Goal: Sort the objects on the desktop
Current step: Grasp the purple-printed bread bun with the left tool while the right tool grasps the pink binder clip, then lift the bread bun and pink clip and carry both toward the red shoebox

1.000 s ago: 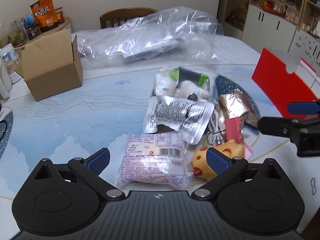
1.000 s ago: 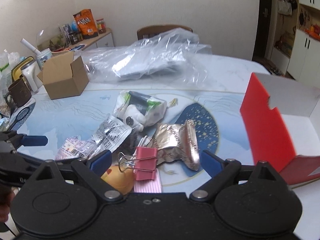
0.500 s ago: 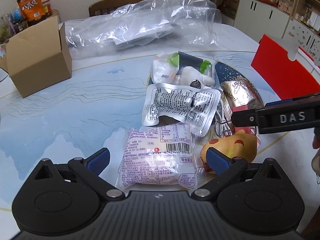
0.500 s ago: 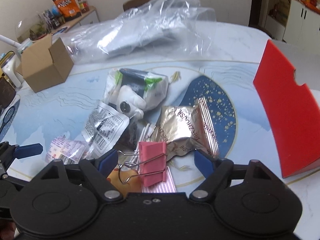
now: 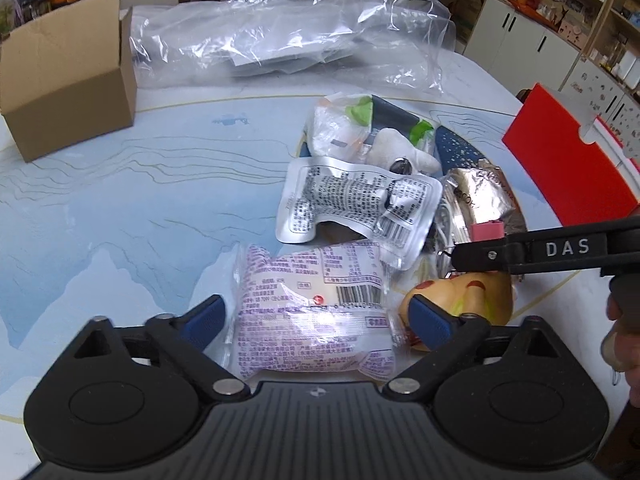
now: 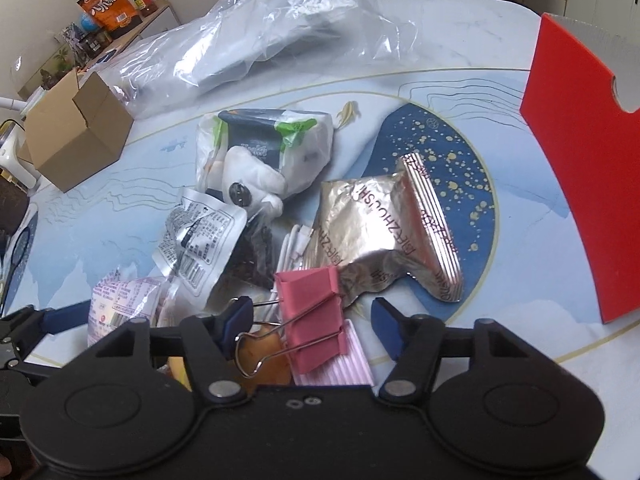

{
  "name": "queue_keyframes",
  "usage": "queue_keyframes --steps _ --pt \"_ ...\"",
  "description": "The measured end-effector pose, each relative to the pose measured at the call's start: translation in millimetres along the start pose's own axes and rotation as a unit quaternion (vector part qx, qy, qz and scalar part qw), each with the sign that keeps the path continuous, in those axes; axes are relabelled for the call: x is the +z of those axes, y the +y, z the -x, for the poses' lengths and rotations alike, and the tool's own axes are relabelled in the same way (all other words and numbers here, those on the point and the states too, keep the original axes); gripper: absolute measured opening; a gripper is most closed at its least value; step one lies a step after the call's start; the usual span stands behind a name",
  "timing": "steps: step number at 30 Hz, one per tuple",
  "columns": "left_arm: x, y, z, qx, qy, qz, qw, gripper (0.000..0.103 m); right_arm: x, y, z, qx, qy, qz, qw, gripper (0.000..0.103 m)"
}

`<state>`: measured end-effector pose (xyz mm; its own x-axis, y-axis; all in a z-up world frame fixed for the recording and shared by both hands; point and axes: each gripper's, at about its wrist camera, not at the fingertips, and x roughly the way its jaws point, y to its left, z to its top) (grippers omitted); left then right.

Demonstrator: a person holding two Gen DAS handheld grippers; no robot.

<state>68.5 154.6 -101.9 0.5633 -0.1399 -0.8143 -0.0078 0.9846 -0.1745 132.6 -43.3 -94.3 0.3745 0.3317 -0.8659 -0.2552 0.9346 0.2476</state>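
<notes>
On the bench [image 5: 120,200] the pile sits unsorted, so the task looks barely begun. Nothing can be seen inside the cardboard box [image 5: 68,80] or the red box [image 6: 580,184], though neither interior shows fully. The left gripper [image 5: 316,316] has its jaws spread wide on either side of the purple-printed bread packet [image 5: 312,312], not yet pressing it. The right gripper [image 6: 308,324] is likewise open, its jaws flanking the pink binder clip [image 6: 312,304], which lies over a pink ribbed pad [image 6: 344,360] and a yellow toy [image 5: 464,292]. Waiting close together behind them are a silver printed pouch [image 5: 356,204], a gold foil packet [image 6: 380,232], a white-and-green packet [image 6: 276,140] and a white plush [image 6: 252,180]. A crumpled clear plastic bag [image 5: 288,36] lies further back. By my judgement, both first grasps are about to be made, and every item has yet to be moved.
</notes>
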Motion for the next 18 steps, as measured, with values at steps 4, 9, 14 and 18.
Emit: queue_keyframes --steps 4,9,14,18 --pt "1 5 1 -0.004 0.002 0.008 1.0000 0.085 1 2 1 0.001 -0.001 0.001 1.000 0.059" --pt "1 9 3 -0.014 0.006 0.014 0.9998 0.073 1 5 2 0.003 -0.004 0.000 1.000 0.048" --pt "0 14 7 -0.017 0.002 0.018 0.9997 0.064 1 6 5 -0.007 -0.012 -0.002 1.000 0.043" --pt "-2 20 11 -0.024 -0.004 0.021 0.9995 0.061 0 8 12 -0.019 -0.024 0.000 1.000 0.032"
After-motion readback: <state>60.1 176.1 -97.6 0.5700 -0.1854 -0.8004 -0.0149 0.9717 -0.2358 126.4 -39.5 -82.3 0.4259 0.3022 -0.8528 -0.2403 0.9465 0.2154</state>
